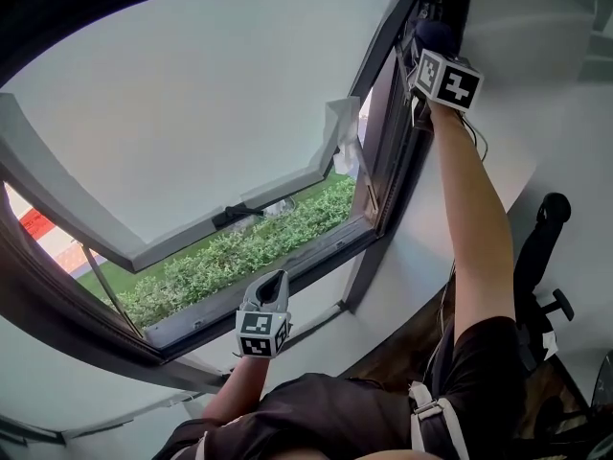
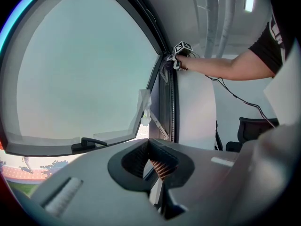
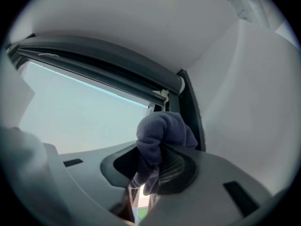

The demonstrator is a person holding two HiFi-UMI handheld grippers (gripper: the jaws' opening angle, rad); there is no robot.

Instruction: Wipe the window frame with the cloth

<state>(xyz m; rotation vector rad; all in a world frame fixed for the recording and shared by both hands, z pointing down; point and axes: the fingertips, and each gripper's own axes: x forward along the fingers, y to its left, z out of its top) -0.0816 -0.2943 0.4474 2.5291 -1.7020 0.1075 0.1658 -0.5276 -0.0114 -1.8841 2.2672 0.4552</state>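
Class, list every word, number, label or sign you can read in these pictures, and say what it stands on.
None can be read.
The left cube and right cube carry only square markers, no letters.
White print on the sleeve: too blurred to read.

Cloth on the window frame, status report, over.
Right gripper shut on cloth, raised at upper right corner of window frame. Left gripper shut, empty, held low. Loose white film hangs off the open sash, beside the frame.
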